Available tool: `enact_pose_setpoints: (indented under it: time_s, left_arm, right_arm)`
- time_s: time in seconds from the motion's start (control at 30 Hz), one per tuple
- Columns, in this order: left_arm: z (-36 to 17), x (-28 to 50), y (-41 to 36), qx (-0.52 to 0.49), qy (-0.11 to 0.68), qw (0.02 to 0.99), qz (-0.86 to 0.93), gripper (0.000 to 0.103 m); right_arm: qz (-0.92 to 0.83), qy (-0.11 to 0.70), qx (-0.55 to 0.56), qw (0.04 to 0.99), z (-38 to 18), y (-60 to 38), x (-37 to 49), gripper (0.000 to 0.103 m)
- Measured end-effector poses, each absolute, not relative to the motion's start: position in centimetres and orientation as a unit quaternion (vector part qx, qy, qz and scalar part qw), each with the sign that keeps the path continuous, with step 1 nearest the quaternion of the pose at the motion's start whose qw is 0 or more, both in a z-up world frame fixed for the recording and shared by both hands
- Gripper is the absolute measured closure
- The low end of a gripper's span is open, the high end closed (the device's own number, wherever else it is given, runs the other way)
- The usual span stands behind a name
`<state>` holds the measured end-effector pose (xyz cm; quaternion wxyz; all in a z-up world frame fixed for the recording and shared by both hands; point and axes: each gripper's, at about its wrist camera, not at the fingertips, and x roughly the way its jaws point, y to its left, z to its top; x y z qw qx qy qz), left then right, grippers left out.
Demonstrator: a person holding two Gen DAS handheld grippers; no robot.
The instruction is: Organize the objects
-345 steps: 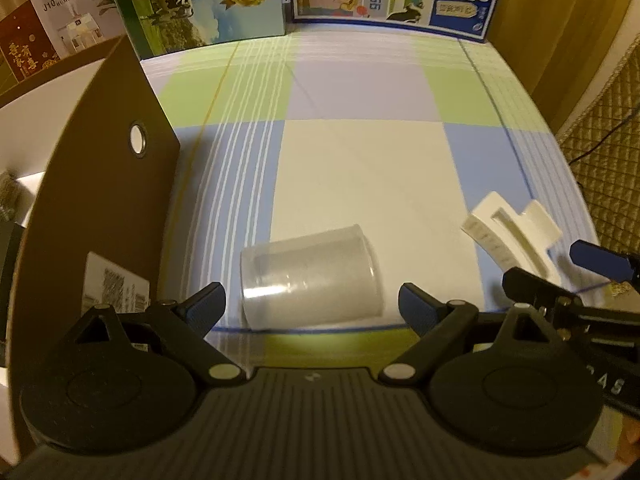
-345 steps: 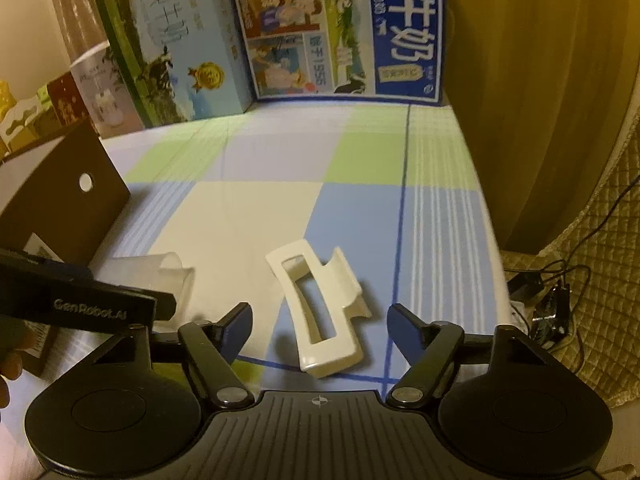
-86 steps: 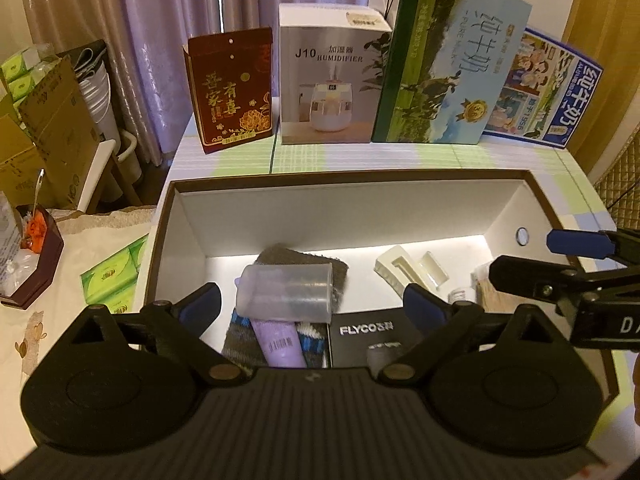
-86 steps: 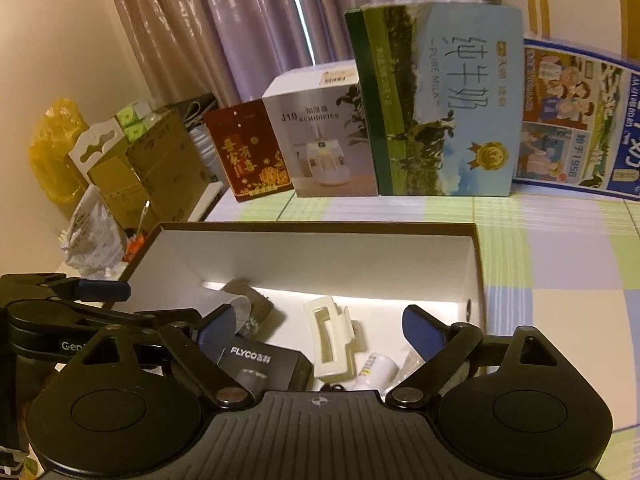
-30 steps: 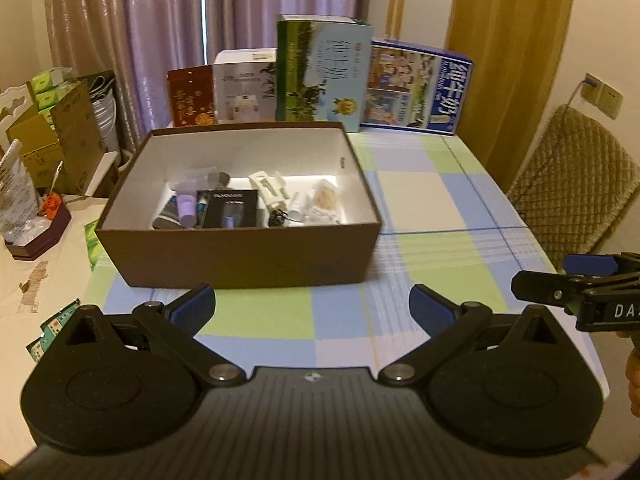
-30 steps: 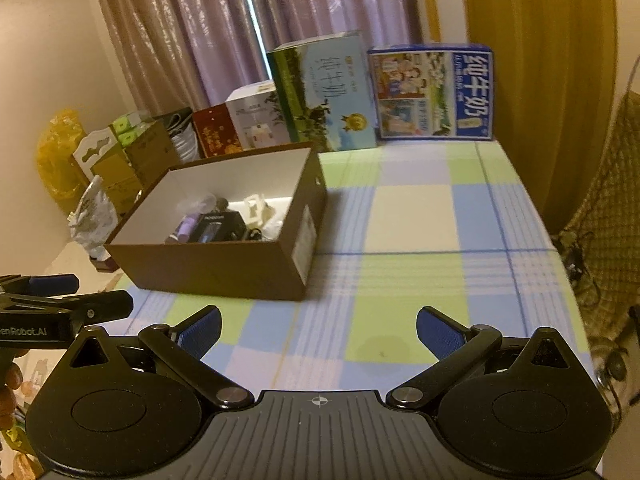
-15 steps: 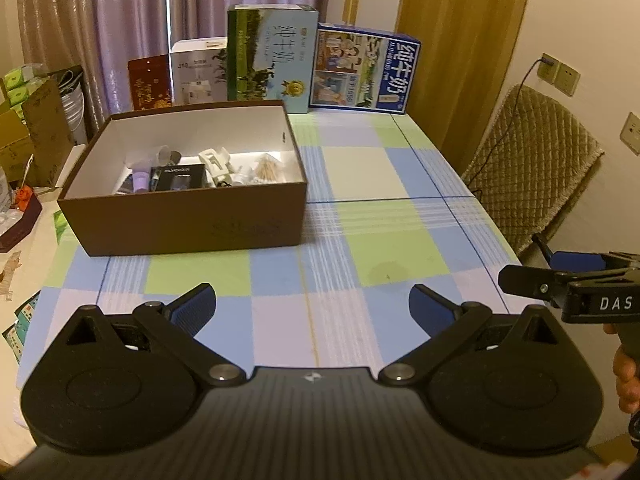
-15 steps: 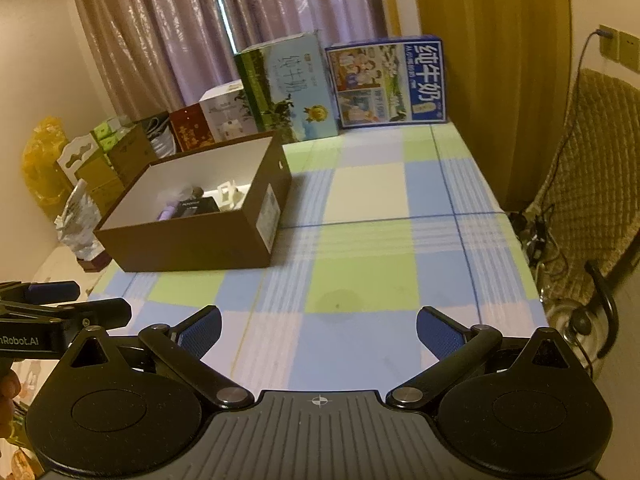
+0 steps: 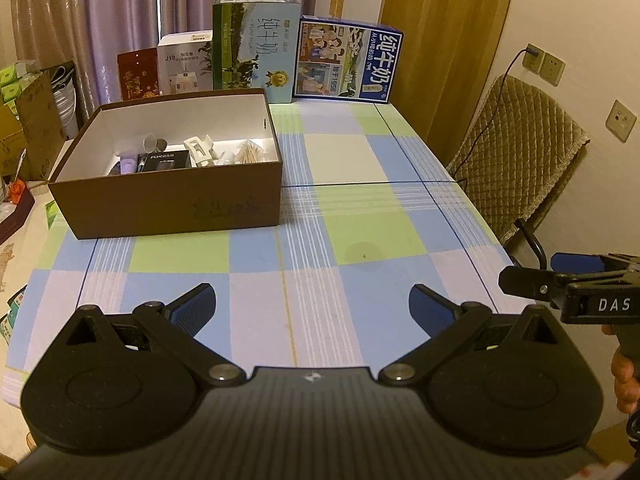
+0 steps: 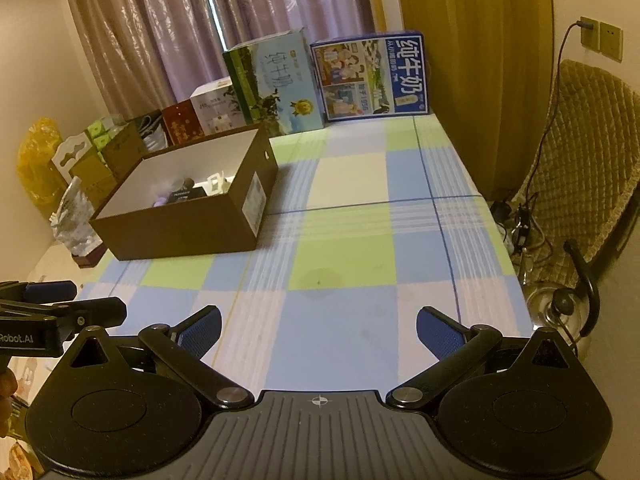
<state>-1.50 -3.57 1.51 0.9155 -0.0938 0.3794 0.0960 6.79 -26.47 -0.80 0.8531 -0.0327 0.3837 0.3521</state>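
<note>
A long bench (image 9: 344, 208) covered with a checked cloth in blue, green, lilac and cream squares fills both views. Purple curtains (image 9: 120, 20) hang behind its far end, and a chair with a quilted tan cover (image 9: 520, 152) stands along its right side.

On the far left part of the bench sits an open brown cardboard box (image 9: 172, 204) with a white inside, its front wall facing the camera. Small things lie together on its floor: a black packet marked FLYCO (image 9: 166, 160), a white hair claw clip (image 9: 198, 150), a clear plastic cup (image 9: 150, 142) lying on its side, a lilac tube (image 9: 128, 166) and a bundle of pale sticks (image 9: 250, 152). From the right wrist view the same box (image 10: 188, 228) shows a white label on its end wall.

Behind the box, along the far edge, stand a green milk carton box (image 9: 256, 48), a blue milk carton box (image 9: 348, 64), a white humidifier box (image 9: 184, 62) and a dark red gift bag (image 9: 138, 74).

The left tongs (image 9: 312, 300) hover above the near end of the bench, released and spread wide, with nothing between the blue pads. The right tongs (image 10: 318, 326) are likewise released and spread wide, well apart from the box. The cloth beneath both is bare.
</note>
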Motion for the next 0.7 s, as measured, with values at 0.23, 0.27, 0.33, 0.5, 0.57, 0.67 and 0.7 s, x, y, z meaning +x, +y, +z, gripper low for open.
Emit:
enact_pose_setpoints:
  time_s: [0.23,0.27,0.33,0.5,0.57,0.67,0.7]
  left_arm:
    - [1.4,-2.1,-4.3,-0.096,0.378,0.916,0.098,0.001]
    - [1.3,-2.1,-4.3,-0.096,0.378,0.916,0.099,0.001]
    - [1.3,-2.3,-4.4,-0.097,0.379,0.915,0.101,0.001]
    - [1.2,-2.6,-4.6,-0.098,0.380,0.914,0.104,0.001]
    - [1.1,-2.6,-4.7,-0.098,0.380,0.914,0.105,0.001]
    - [1.0,-2.7,-4.8,-0.099,0.380,0.914,0.105,0.001]
    - [1.0,-2.7,-4.9,-0.098,0.380,0.914,0.105,0.001]
  right_arm:
    - [0.353,0.383,-0.039,0.853,-0.9,-26.9,6.4,0.002]
    - [0.353,0.384,-0.040,0.852,-0.9,-26.9,6.3,0.002]
    - [0.352,0.385,-0.041,0.852,-1.0,-27.0,6.2,0.002]
    - [0.353,0.385,-0.042,0.852,-1.0,-27.3,6.0,0.002]
    - [0.354,0.385,-0.042,0.851,-1.0,-27.3,6.0,0.002]
    - [0.354,0.386,-0.042,0.851,-1.1,-27.4,6.0,0.002]
    - [0.354,0.386,-0.042,0.851,-1.1,-27.5,5.9,0.002]
